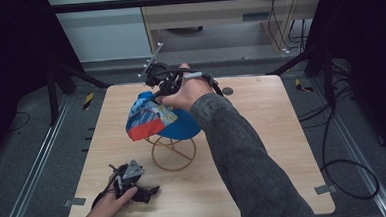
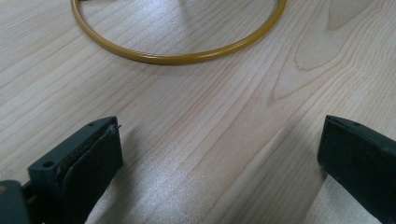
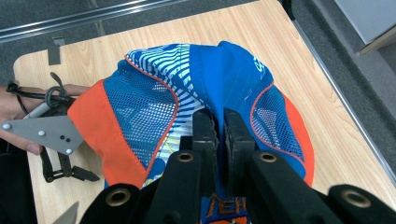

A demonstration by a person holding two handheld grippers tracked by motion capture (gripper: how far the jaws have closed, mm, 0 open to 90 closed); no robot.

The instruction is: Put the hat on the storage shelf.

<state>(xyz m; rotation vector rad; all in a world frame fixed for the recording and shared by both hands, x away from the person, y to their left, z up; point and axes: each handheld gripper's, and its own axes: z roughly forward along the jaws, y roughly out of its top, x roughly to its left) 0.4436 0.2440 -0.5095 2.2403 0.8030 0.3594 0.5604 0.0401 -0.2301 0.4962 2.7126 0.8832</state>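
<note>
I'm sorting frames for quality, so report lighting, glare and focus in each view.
High view: dim, dark surroundings, table evenly lit, slightly soft. Left gripper view: sharp wood grain, pale glare patch between the open jaws, soft shadows beside them, yellow ring crisp. Right gripper view: cap mesh sharp, near gripper body blurred.

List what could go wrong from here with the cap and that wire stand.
1. The right gripper pinches only a thin fold of the cap; the fabric may slip out.
2. The wire stand looks light and nothing holds it: the left gripper rests open on the table, apart from the ring. A tug on the cap could tip or drag it.
</note>
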